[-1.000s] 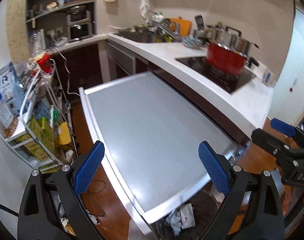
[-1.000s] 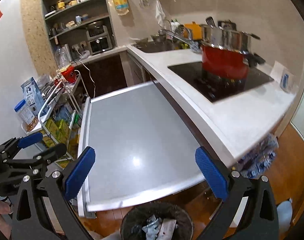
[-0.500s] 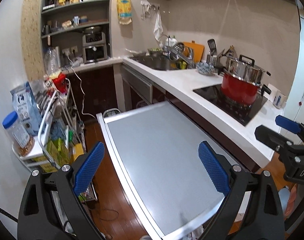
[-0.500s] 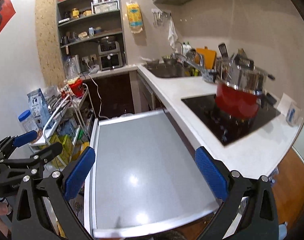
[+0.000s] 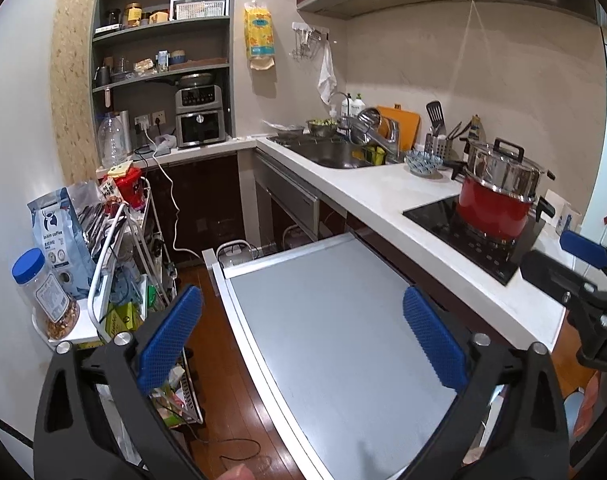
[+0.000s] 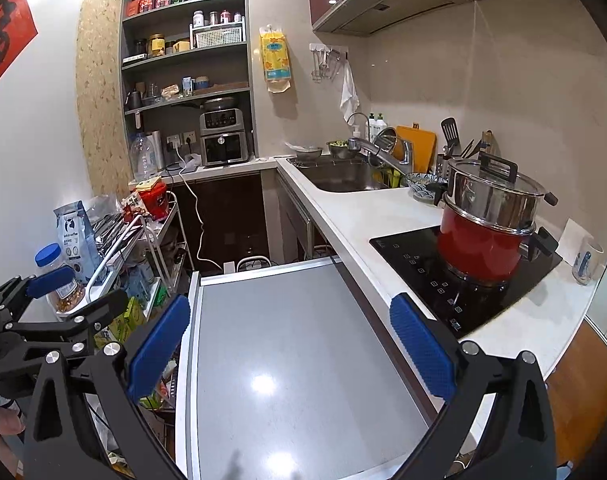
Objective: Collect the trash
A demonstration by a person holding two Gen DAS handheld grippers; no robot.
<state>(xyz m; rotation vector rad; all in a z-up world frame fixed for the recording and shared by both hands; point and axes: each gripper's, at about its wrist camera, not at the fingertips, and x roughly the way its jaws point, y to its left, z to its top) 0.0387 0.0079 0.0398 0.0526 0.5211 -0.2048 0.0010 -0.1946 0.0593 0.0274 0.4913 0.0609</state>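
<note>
No trash is seen. Left gripper (image 5: 301,334): jaws opening, nothing between them. Right gripper (image 6: 289,346): jaws spread wide, empty, above grey pull-out metal shelf (image 6: 287,344).

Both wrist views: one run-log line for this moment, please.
left gripper: jaws opening, empty | right gripper: open, empty | grey table: bare | trash: none visible

Pot (image 6: 483,240) on hob (image 6: 463,276), sink (image 6: 339,174) behind.
</note>
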